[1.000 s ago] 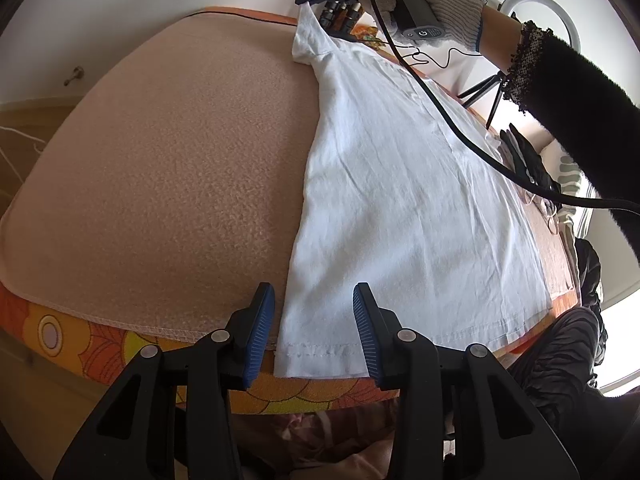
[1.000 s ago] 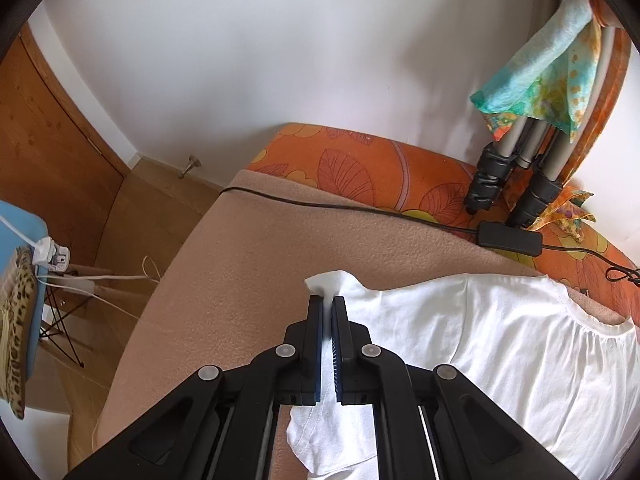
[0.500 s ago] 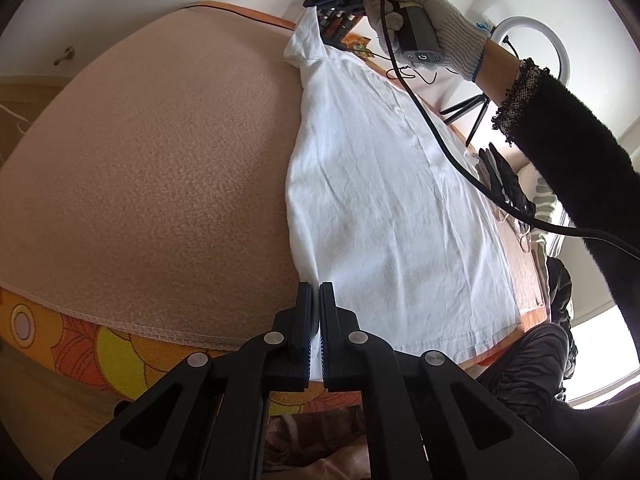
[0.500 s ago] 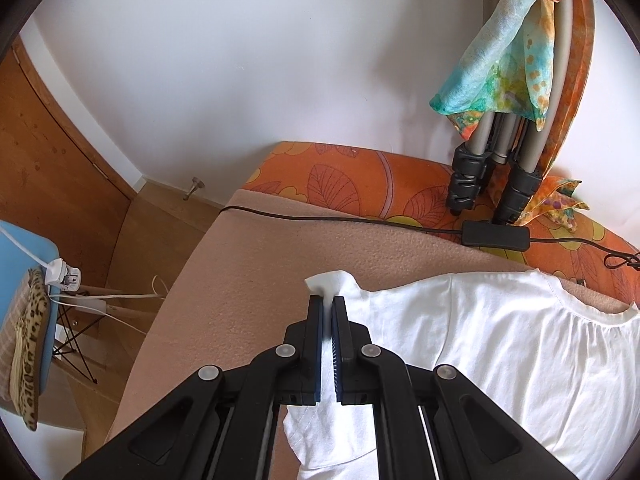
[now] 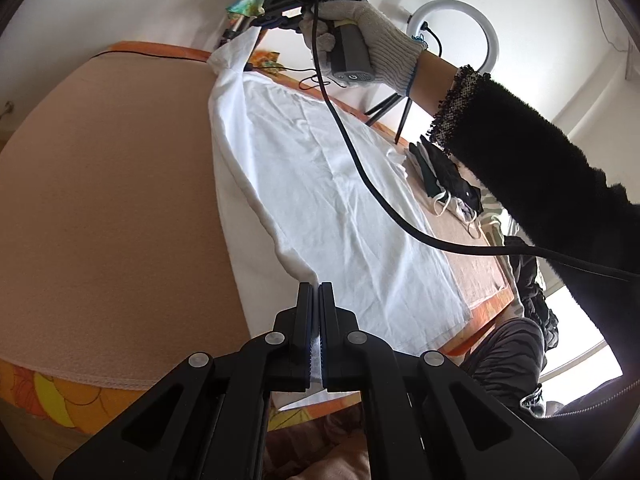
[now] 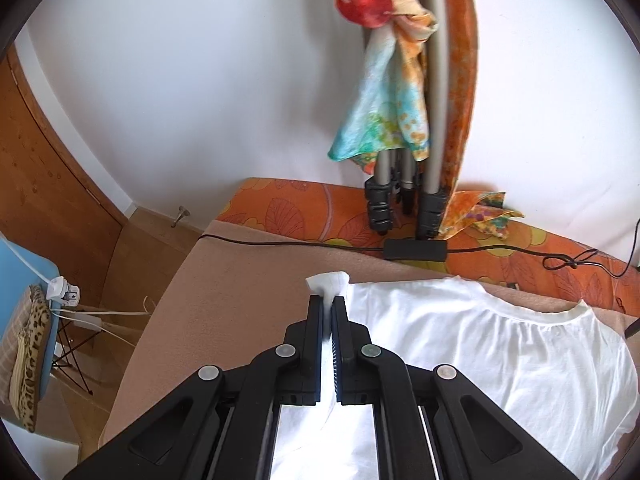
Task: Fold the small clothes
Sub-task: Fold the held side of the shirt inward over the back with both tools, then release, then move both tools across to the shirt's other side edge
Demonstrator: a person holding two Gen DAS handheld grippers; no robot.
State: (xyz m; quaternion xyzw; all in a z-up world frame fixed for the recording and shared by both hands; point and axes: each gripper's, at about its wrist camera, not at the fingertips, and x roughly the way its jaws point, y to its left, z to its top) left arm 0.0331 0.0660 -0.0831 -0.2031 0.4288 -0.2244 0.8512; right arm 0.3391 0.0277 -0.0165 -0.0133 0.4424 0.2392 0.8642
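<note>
A small white T-shirt (image 5: 320, 200) lies on a peach blanket (image 5: 108, 200) over the bed. My left gripper (image 5: 316, 292) is shut on the shirt's hem corner and holds it lifted off the blanket. My right gripper (image 6: 329, 304) is shut on the shirt's sleeve tip (image 6: 328, 281), also raised; it shows at the far end in the left wrist view (image 5: 260, 24). The shirt's left edge hangs taut between the two grippers. The neckline (image 6: 532, 312) lies flat at the right.
Dark and striped clothes (image 5: 448, 176) lie at the blanket's right side. Tripod legs with a colourful scarf (image 6: 396, 120) stand at the wall, with a black cable and power brick (image 6: 414, 249) on the orange floral bedcover. A ring light (image 5: 456, 36) stands behind.
My left gripper closed on the hem corner and lifted it. Both grippers have risen, pulling the shirt's left edge up off the blanket.
</note>
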